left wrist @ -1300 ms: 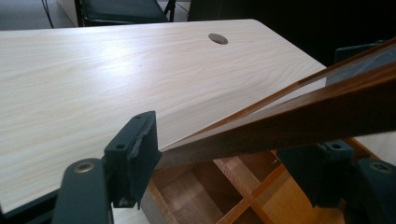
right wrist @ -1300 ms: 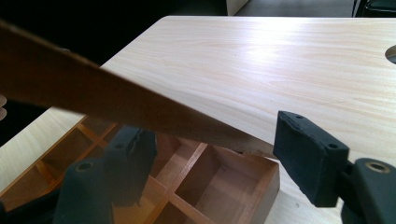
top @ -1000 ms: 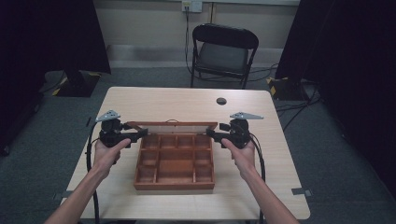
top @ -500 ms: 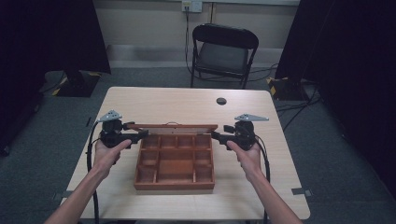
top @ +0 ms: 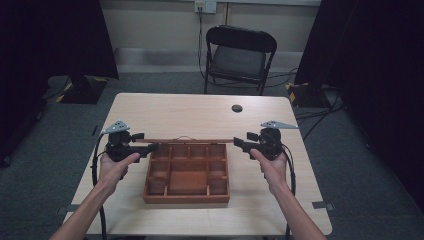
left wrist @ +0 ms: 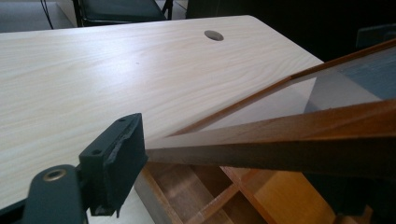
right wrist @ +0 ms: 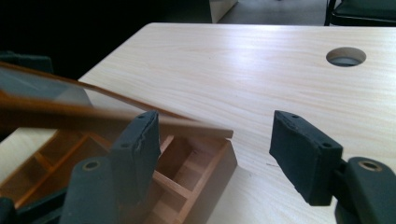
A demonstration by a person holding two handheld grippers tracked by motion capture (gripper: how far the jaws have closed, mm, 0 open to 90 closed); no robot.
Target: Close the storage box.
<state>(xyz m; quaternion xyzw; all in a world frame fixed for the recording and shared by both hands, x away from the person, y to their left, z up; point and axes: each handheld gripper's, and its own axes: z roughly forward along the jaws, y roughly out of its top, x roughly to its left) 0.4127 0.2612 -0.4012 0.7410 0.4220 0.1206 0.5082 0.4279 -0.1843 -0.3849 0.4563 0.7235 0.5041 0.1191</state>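
No text, label, brand, number or sign can be read in any of the views: the wooden box (top: 187, 172) and its lid (top: 189, 140) are plain wood, the table (top: 200, 117) is bare, and the grippers' black jaws carry only screw holes. The outlet plate on the wall (top: 205, 6) at the top centre of the high view is too small to show any marking

black jaw pad against wooden lid frame (left wrist: 280, 140), compartment box (left wrist: 224, 196) below, pale table (left wrist: 116, 70)
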